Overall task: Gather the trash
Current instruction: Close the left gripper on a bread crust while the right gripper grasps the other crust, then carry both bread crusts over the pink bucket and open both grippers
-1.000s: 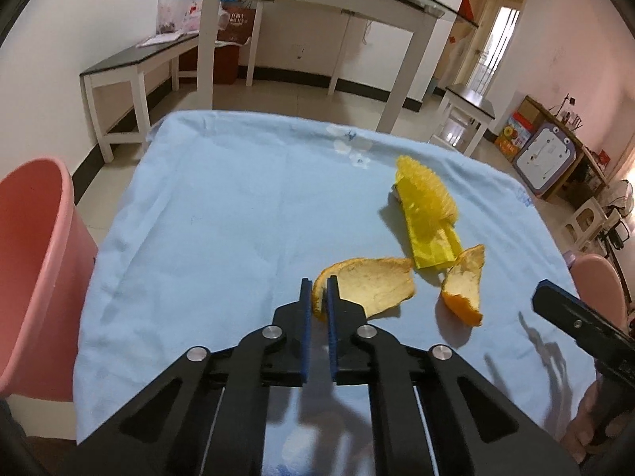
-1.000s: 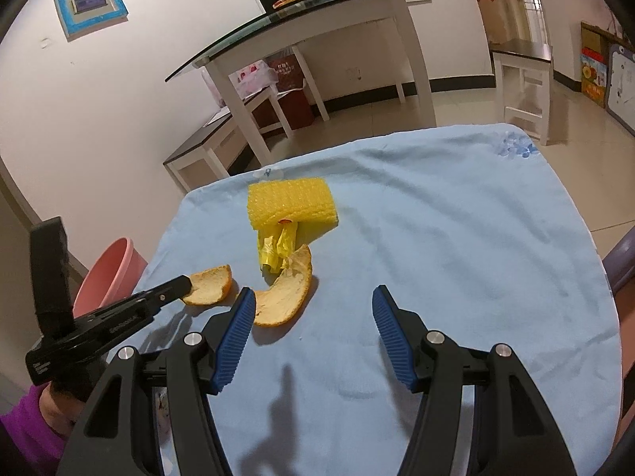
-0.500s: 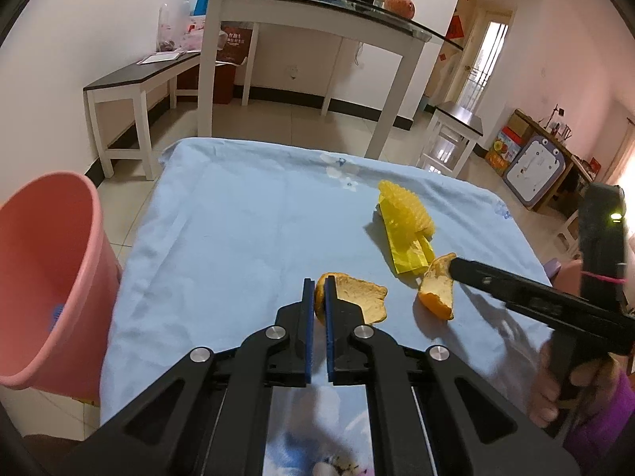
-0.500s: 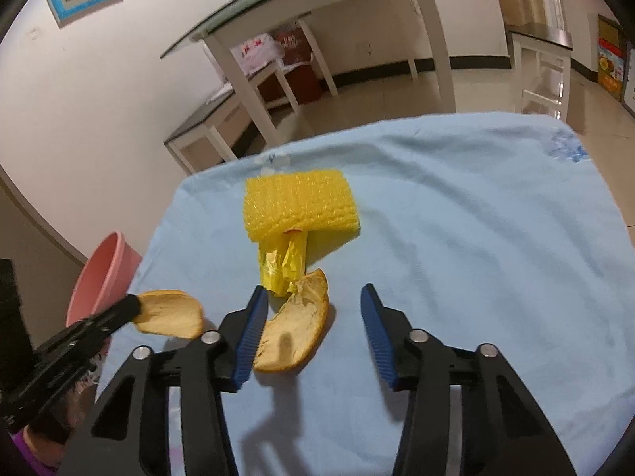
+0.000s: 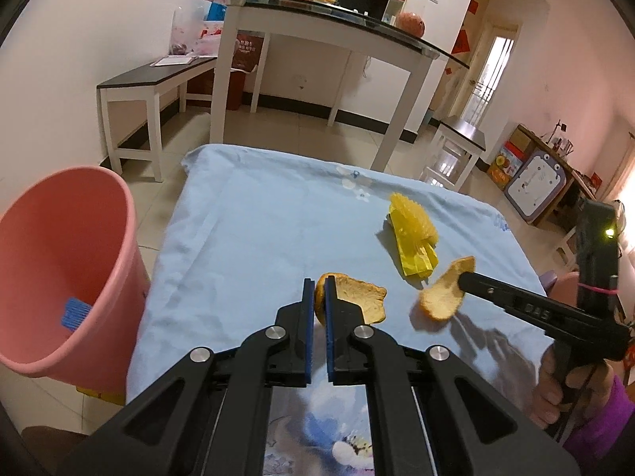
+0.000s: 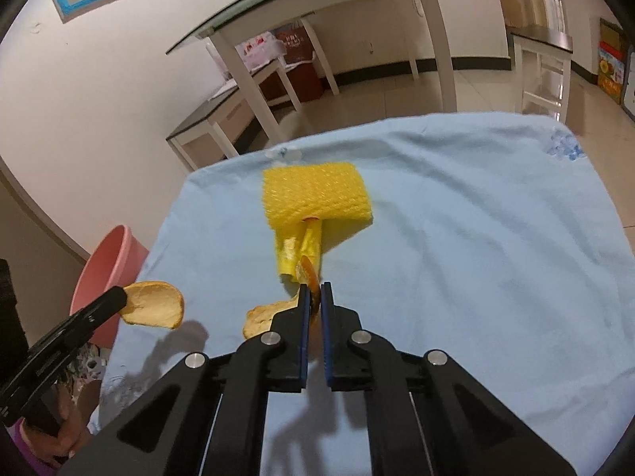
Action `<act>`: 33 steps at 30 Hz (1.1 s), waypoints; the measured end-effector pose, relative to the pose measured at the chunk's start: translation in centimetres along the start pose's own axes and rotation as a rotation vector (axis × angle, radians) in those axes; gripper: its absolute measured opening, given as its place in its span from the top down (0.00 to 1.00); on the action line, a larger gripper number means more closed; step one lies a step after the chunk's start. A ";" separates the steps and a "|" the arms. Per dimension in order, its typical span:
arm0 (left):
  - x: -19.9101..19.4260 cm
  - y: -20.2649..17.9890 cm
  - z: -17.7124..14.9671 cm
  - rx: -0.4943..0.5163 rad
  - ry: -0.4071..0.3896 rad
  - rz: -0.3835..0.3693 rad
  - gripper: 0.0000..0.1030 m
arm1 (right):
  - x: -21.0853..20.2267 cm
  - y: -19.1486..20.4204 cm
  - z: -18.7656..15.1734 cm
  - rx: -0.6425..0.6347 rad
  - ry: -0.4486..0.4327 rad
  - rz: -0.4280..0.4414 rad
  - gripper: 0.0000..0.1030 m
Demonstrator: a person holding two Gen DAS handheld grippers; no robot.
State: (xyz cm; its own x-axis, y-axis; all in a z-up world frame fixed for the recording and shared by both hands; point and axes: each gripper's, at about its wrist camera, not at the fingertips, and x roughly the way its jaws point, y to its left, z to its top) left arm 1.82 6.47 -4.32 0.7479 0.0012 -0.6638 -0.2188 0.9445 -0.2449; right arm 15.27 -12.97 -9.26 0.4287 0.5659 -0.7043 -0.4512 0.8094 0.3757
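You're mid-pickup, both tools loaded. Going left to right in the left wrist view: the pink bin [image 5: 59,273] stands off the table's edge at nine o'clock, mouth tilted toward you. Your left gripper [image 5: 319,289] pinches one orange peel [image 5: 357,299], lifted clear of the blue cloth [image 5: 258,246]. Your right gripper [image 6: 315,297] is clamped on the second peel [image 6: 262,315]. The yellow foam wrapper [image 5: 412,234] lies on the cloth at one o'clock. Next, I'd judge, swing left over the edge to the bin; that path looks open.
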 end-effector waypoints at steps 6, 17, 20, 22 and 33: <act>-1.9 1.2 0.2 -0.025 -0.034 0.015 0.96 | -2.4 2.6 0.2 -0.040 -0.060 0.028 0.95; -7.2 6.1 0.5 -0.113 -0.134 0.093 0.96 | -3.2 9.9 1.0 -0.149 -0.106 0.109 0.95; -8.6 8.0 0.5 -0.145 -0.159 0.128 0.96 | -2.8 12.8 1.1 -0.194 -0.111 0.139 0.95; -9.4 9.1 0.4 -0.159 -0.171 0.153 0.96 | -2.4 14.5 1.2 -0.219 -0.112 0.155 0.95; -11.8 15.6 -0.8 -0.251 -0.185 0.257 0.96 | 1.9 24.3 0.7 -0.355 -0.069 0.225 0.95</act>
State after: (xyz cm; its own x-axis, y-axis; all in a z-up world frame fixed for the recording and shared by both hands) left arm -10.87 20.91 -0.88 0.7440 0.3080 -0.5930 -0.5427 0.7963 -0.2672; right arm 5.64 7.89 -1.07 0.3348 0.7414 -0.5815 -0.7758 0.5672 0.2766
